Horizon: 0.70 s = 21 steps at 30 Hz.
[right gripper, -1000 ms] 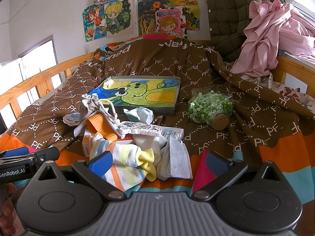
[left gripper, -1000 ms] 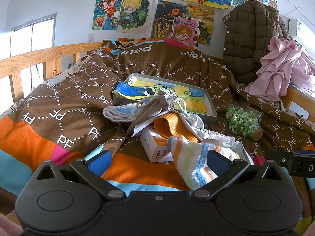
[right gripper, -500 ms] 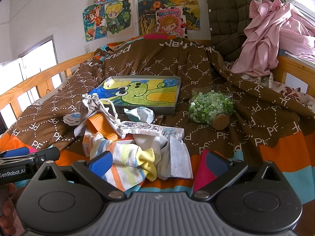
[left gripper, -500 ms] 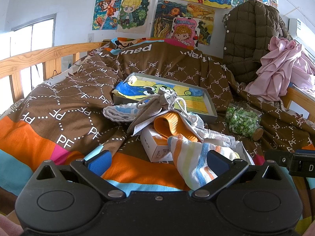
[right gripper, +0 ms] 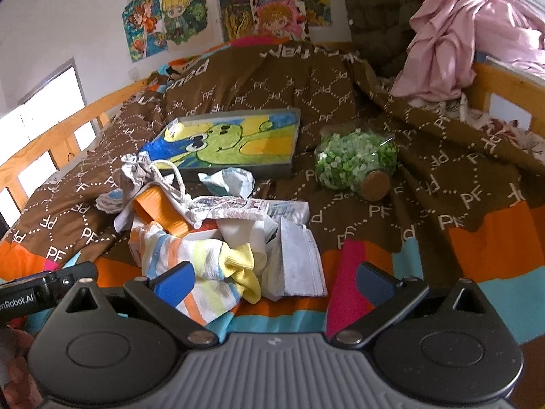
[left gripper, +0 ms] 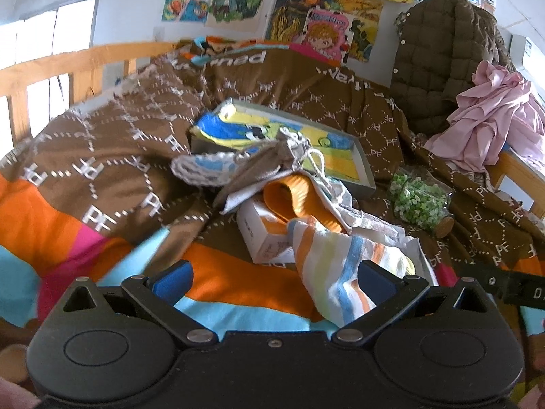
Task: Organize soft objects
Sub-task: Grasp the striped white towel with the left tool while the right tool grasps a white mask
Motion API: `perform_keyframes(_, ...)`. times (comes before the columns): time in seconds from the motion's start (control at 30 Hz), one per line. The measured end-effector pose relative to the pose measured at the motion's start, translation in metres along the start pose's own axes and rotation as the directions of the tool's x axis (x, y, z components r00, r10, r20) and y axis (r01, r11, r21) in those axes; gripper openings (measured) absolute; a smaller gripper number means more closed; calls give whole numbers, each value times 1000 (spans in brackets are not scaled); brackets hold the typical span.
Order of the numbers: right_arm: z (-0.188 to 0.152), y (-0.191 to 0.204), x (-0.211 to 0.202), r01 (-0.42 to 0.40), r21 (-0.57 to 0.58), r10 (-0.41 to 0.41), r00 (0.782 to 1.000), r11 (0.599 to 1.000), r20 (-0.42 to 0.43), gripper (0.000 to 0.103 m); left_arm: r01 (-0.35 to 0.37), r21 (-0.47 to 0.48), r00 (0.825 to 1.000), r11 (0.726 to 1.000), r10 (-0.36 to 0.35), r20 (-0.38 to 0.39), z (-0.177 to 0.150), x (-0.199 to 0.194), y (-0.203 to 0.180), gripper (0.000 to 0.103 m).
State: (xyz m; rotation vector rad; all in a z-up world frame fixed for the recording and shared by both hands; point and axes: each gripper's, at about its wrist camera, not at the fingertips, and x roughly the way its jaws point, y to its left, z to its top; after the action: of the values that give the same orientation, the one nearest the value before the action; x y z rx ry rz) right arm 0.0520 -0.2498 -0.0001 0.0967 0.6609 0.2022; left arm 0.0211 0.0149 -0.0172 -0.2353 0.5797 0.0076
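Observation:
A heap of soft things lies on the brown quilt: a striped sock (left gripper: pixel 344 266) (right gripper: pixel 190 262), an orange cloth (left gripper: pixel 293 197) (right gripper: pixel 160 211), a grey drawstring pouch (left gripper: pixel 272 156) (right gripper: pixel 143 173), a crocheted blue-white piece (left gripper: pixel 201 170), a white face mask (right gripper: pixel 299 262) and crumpled tissue (right gripper: pixel 231 180). My left gripper (left gripper: pixel 274 274) is open just short of the sock. My right gripper (right gripper: pixel 276 277) is open above the sock and mask, empty.
A framed frog picture (left gripper: pixel 282 136) (right gripper: pixel 231 139) lies behind the heap. A white box (left gripper: pixel 262 231) sits under the clothes. A jar of green bits (left gripper: pixel 420 201) (right gripper: pixel 354 162) lies at the right. A pink garment (right gripper: pixel 470 34), brown jacket (left gripper: pixel 442 58) and wooden rails (left gripper: pixel 61 68) border the bed.
Both grippers have tilted and shifted slightly forward toward the heap; the view is a little blurred. Nothing was taken hold of.

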Motion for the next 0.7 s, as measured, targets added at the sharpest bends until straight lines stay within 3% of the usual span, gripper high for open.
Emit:
perform_keyframes(0.33, 18, -15, 53, 36, -101, -47, 993, 994, -109, 103, 120, -133, 981, 984, -138, -134, 3, 63, -2, 102)
perform_keyframes(0.57, 16, -22, 82, 30, -127, -51, 985, 991, -167, 102, 186, -232, 961, 955, -226, -159, 4, 97, -2, 99)
perform_keyframes(0.7, 15, -23, 89, 16, -110, -38, 979, 994, -199, 90, 213, -236, 950, 948, -257, -177, 0, 106, -5, 94)
